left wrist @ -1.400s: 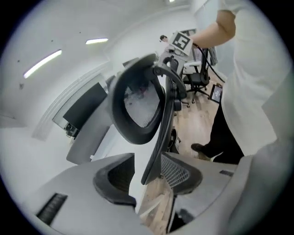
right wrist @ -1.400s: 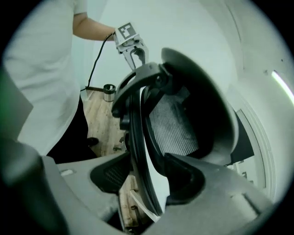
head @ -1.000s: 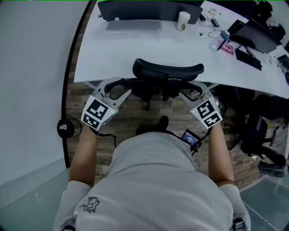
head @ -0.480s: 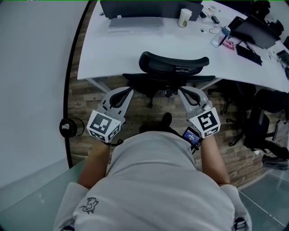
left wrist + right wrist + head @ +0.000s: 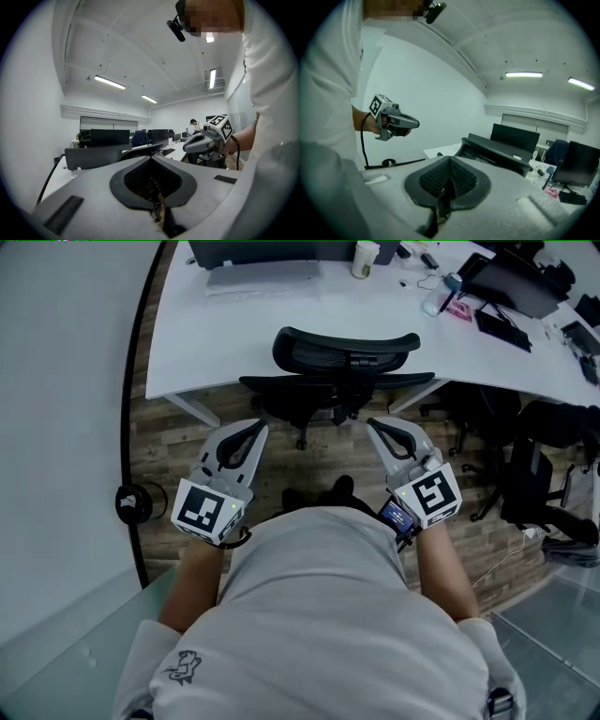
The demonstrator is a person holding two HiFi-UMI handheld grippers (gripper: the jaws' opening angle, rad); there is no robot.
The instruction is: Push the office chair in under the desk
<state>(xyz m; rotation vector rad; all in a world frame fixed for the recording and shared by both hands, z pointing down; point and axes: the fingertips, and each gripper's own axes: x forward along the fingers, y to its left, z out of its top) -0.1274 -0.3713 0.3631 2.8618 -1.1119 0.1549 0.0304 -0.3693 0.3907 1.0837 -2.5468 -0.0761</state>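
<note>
Close to the camera, the person's torso [image 5: 319,615] fills the bottom of the head view, arms bent. Just ahead of it are the left gripper [image 5: 257,427] and right gripper [image 5: 375,424]. Both sets of jaws are clenched tight with nothing between them; each gripper view shows the pads meeting and only the room beyond. Neither gripper touches anything. A strip of wooden floor [image 5: 178,451] separates their tips from the office chair [image 5: 337,388], near but apart. The chair's seat is under the tabletop [image 5: 253,329], and its backrest and headrest sit right at the tabletop's edge. The push looks done, or close to it; at most a small final nudge seems left. Farther back, a cup [image 5: 364,257] stands on the tabletop.
</note>
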